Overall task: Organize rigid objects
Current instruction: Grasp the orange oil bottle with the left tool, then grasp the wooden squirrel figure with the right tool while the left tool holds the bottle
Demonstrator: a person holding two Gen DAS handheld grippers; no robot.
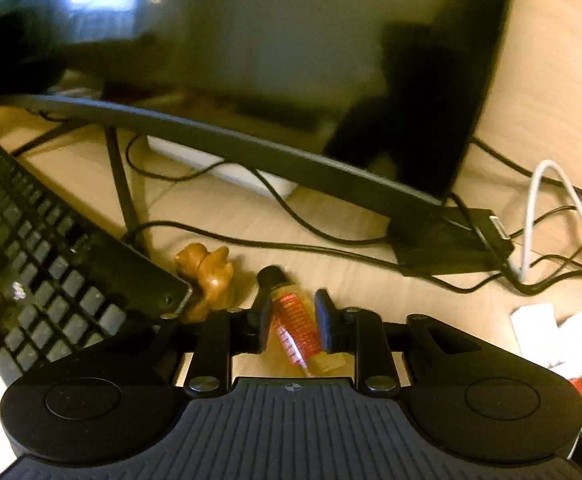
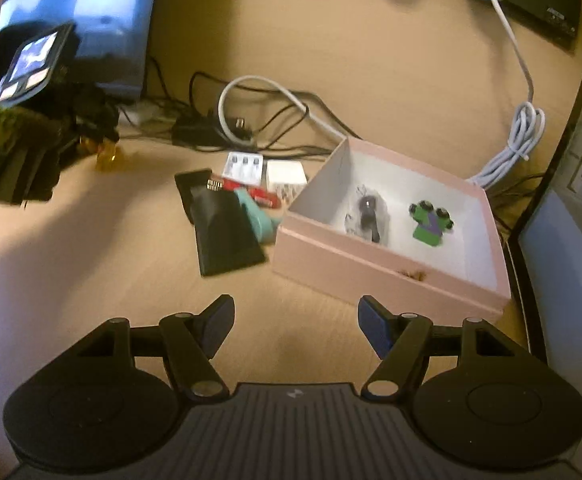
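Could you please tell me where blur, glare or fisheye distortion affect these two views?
Left wrist view: the monitor is smeared by blur, with pale window glare at its upper left, and its lower edge bows from fisheye distortion. Right wrist view: the pink box is fairly sharp; the dark objects at the left edge are blurred.

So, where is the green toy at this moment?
In the right wrist view, the green toy lies inside the pink box, on its right side, next to a dark object in plastic wrap.
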